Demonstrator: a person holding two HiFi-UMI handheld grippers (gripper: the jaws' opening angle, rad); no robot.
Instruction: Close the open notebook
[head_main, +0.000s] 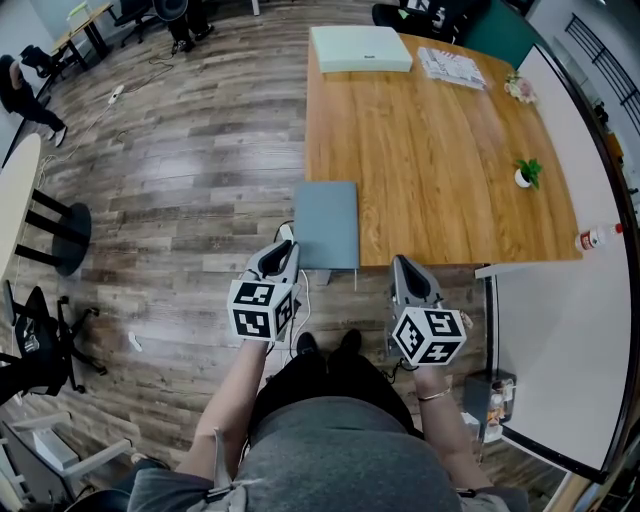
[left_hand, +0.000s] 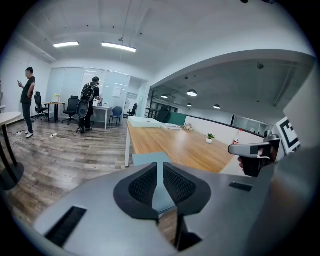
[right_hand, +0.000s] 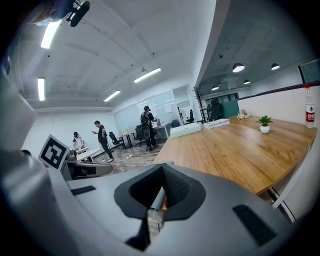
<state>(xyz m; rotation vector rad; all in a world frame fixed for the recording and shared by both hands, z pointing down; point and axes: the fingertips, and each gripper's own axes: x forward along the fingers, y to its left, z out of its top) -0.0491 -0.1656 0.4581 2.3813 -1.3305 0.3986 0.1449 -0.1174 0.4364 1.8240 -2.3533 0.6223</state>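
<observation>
A grey-blue notebook (head_main: 327, 224) lies shut on the near left corner of the wooden table (head_main: 440, 160), partly overhanging its edge. My left gripper (head_main: 283, 250) hovers just short of the notebook's near left corner, jaws nearly together with only a thin slit and nothing in them. In the left gripper view the notebook (left_hand: 148, 159) shows just beyond the left gripper (left_hand: 160, 169). My right gripper (head_main: 403, 263) hangs before the table's front edge, right of the notebook, shut and empty. The right gripper view looks along the right gripper (right_hand: 161, 174) over the tabletop (right_hand: 235, 150).
On the far end of the table lie a flat white box (head_main: 360, 48) and magazines (head_main: 452, 66). A small potted plant (head_main: 527, 174) and a bottle (head_main: 598, 237) stand at its right side, against a white partition (head_main: 560, 340). Office chairs (head_main: 40, 330) stand left; people (left_hand: 90, 102) stand far back.
</observation>
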